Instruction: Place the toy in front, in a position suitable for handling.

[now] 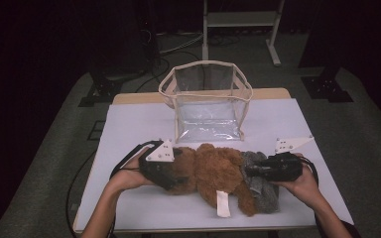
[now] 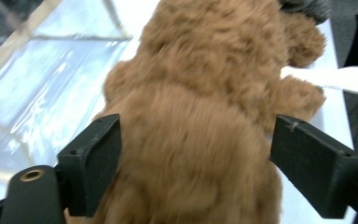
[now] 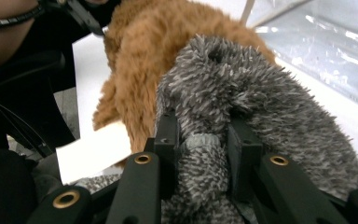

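A brown plush toy [image 1: 218, 171] lies across the white table [image 1: 129, 129], with a white label [image 1: 223, 203] at its near side and a grey fuzzy part [image 1: 264, 192] at its right end. My left gripper [image 1: 179, 174] is at the toy's left end. In the left gripper view its jaws [image 2: 196, 154] stand wide on either side of the brown fur [image 2: 200, 93], which fills the gap without being squeezed. My right gripper [image 1: 248, 170] comes in from the right. In the right gripper view it [image 3: 204, 140] is shut on a fold of the grey fuzzy part [image 3: 261, 93].
A clear plastic bag with cream trim [image 1: 206, 104] stands open-topped just behind the toy, at the table's middle back. Dark floor surrounds the table; a white frame's legs [image 1: 206, 44] stand beyond it. Cables trail off the left side.
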A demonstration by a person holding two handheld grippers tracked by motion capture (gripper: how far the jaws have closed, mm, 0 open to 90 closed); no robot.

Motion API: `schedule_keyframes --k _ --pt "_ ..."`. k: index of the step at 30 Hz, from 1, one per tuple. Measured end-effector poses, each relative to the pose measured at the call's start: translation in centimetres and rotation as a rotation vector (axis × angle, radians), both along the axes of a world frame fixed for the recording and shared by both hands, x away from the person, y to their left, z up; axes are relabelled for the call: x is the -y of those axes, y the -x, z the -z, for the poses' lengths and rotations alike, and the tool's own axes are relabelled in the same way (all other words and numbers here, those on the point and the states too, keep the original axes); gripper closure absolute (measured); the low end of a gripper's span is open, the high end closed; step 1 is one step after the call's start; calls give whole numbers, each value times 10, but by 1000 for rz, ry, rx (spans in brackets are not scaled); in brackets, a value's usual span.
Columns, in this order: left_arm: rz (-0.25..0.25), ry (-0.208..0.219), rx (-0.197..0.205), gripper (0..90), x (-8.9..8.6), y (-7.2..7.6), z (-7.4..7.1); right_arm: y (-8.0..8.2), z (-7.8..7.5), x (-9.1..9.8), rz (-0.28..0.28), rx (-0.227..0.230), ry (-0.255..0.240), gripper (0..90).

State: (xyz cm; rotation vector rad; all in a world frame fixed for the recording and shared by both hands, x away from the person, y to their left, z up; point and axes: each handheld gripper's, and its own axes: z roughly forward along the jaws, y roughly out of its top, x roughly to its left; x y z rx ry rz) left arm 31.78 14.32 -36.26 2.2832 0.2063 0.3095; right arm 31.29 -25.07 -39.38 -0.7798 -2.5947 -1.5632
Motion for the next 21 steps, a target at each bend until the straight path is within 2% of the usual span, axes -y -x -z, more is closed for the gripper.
schedule_keyframes --k 1,5,7,12,13,14,15,16,17,21 --pt "0 0 0 147 0 0 0 1 1 1 1 -4 5 689" --pt "-32 -11 -48 126 -15 -2 15 4 6 5 17 -20 35 690" --pt "-44 17 -67 143 -17 -3 23 6 3 10 22 -24 14 691" --pt "-39 82 -78 300 -12 -3 27 12 -26 6 0 51 -38 692" --pt "-37 84 -78 308 -10 -3 26 12 -33 2 -10 70 -44 691" --pt "-37 84 -78 313 -10 -3 26 12 -33 2 -10 70 -44 691" --pt "-29 82 -75 314 -5 -2 25 11 -45 -7 -33 103 -44 692" --pt "-26 81 -70 314 -2 -2 25 11 -45 -7 -33 103 -44 692" --pt "-20 79 -64 313 4 -3 23 9 -53 -19 -52 128 -24 691" --pt "-6 86 -61 313 15 -2 23 1 -56 -43 -81 156 28 691"
